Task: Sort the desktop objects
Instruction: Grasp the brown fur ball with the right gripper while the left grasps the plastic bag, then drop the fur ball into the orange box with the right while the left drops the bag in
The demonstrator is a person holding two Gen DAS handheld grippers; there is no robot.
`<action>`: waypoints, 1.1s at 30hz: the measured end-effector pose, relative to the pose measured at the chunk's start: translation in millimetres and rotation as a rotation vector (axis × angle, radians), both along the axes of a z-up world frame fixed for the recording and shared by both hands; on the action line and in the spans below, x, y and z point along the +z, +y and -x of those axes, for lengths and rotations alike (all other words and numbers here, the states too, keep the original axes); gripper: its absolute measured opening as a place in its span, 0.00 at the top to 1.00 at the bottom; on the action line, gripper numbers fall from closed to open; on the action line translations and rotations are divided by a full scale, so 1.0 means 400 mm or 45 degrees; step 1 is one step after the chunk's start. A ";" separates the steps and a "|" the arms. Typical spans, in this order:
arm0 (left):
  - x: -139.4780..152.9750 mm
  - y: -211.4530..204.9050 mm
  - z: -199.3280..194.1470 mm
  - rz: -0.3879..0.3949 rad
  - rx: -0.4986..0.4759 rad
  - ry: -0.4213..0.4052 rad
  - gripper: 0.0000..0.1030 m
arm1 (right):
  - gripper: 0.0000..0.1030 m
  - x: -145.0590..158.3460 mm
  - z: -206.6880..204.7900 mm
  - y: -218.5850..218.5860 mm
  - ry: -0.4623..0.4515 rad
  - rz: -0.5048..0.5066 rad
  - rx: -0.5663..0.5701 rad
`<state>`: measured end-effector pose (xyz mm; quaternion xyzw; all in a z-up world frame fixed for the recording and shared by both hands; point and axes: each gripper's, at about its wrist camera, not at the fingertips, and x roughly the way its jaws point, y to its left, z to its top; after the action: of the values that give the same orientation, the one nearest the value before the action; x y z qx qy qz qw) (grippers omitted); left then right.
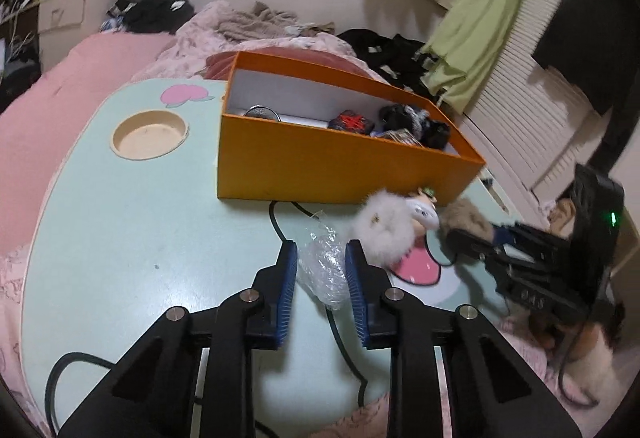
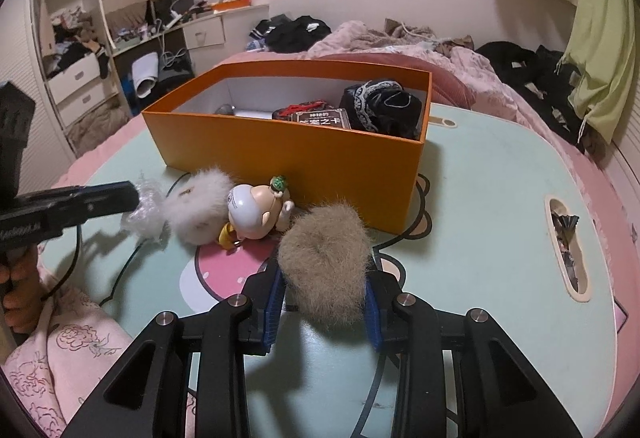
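Note:
My left gripper (image 1: 322,262) is shut on a crumpled clear plastic wrapper (image 1: 325,265), pinched between its blue pads just above the pale green table (image 1: 140,230). In the right wrist view that wrapper (image 2: 146,213) hangs at the left gripper's tip (image 2: 134,193). My right gripper (image 2: 325,286) is shut on a brown fluffy ball (image 2: 325,262). Between them lie a white fluffy ball (image 2: 198,207) and a small toy figure (image 2: 256,213) on its side. The orange box (image 2: 288,153) behind them holds a black cloth bundle (image 2: 382,105), a small book and other items.
A black cable (image 1: 280,226) runs across the table under the left gripper. The table has a round cup recess (image 1: 150,133) and a slot (image 2: 568,246) holding small items. Pink bedding and clothes surround the table. A hand (image 2: 18,278) holds the left gripper.

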<state>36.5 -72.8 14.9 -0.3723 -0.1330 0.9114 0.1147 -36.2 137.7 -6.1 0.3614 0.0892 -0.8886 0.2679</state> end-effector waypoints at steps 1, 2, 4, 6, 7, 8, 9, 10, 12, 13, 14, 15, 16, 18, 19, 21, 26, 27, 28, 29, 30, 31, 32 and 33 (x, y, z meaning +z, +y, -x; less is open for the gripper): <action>0.001 0.007 -0.005 0.020 -0.021 0.005 0.74 | 0.68 0.000 0.001 -0.001 -0.002 0.001 0.000; -0.001 0.014 -0.006 0.035 -0.041 0.002 0.71 | 0.68 -0.001 0.001 -0.001 -0.003 0.001 0.001; -0.006 0.031 0.010 0.069 -0.051 -0.017 0.60 | 0.68 -0.003 0.000 0.002 -0.005 0.000 0.001; -0.008 0.036 0.027 0.062 -0.053 -0.036 0.62 | 0.68 -0.004 -0.001 0.001 -0.005 0.001 0.000; -0.006 0.038 0.036 0.053 -0.055 -0.041 0.70 | 0.68 -0.004 0.000 0.001 -0.006 0.003 -0.001; -0.005 0.039 0.039 0.052 -0.059 -0.041 0.73 | 0.68 -0.007 0.000 0.002 -0.009 0.006 -0.001; -0.005 0.044 0.039 0.059 -0.065 -0.040 0.73 | 0.68 -0.009 0.000 0.003 -0.013 0.010 -0.001; -0.006 0.046 0.037 0.061 -0.071 -0.038 0.73 | 0.68 -0.012 0.001 0.004 -0.018 0.014 -0.002; -0.012 0.050 0.035 0.057 -0.091 -0.041 0.72 | 0.68 -0.016 0.003 0.003 -0.026 0.017 -0.003; -0.019 0.050 0.041 0.061 -0.099 -0.060 0.71 | 0.68 -0.018 0.002 0.003 -0.029 0.016 -0.003; -0.029 0.048 0.048 0.063 -0.100 -0.090 0.71 | 0.68 -0.018 0.001 0.002 -0.028 0.015 -0.003; -0.035 0.043 0.052 0.050 -0.096 -0.093 0.71 | 0.68 -0.018 0.002 0.004 -0.028 0.016 -0.003; -0.037 0.042 0.055 0.048 -0.100 -0.095 0.72 | 0.68 -0.018 0.002 0.004 -0.027 0.017 -0.004; -0.036 0.047 0.050 0.066 -0.088 -0.091 0.73 | 0.68 -0.018 0.003 0.005 -0.028 0.021 -0.004; -0.036 0.049 0.044 0.074 -0.080 -0.083 0.73 | 0.68 -0.019 0.003 0.005 -0.028 0.023 -0.006; -0.033 0.046 0.029 0.075 -0.064 -0.060 0.73 | 0.68 -0.019 0.002 0.006 -0.024 0.030 -0.008; -0.004 0.026 -0.007 0.070 -0.020 0.007 0.73 | 0.68 0.008 -0.024 0.017 0.061 0.050 -0.002; 0.001 0.023 -0.011 0.067 -0.016 0.010 0.73 | 0.68 0.017 -0.030 0.019 0.088 0.051 0.001; 0.008 0.021 -0.013 0.065 -0.015 0.011 0.73 | 0.68 0.031 -0.040 0.018 0.118 0.047 0.011; 0.017 0.021 -0.013 0.065 -0.018 0.014 0.73 | 0.68 0.044 -0.045 0.017 0.131 0.045 0.024; 0.029 0.021 -0.011 0.071 -0.021 0.024 0.73 | 0.68 0.060 -0.047 0.014 0.136 0.057 0.039; 0.047 0.021 -0.007 0.082 -0.019 0.042 0.73 | 0.68 0.082 -0.046 0.012 0.141 0.089 0.053; 0.067 0.019 0.001 0.088 -0.015 0.062 0.73 | 0.68 0.102 -0.041 0.010 0.146 0.116 0.064; 0.082 0.018 0.009 0.089 -0.012 0.077 0.73 | 0.68 0.122 -0.033 0.003 0.153 0.134 0.072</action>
<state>33.0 -65.6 47.9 -0.3491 -0.0959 0.9257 0.1100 -22.9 139.0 42.7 0.2903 0.0682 -0.9042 0.3057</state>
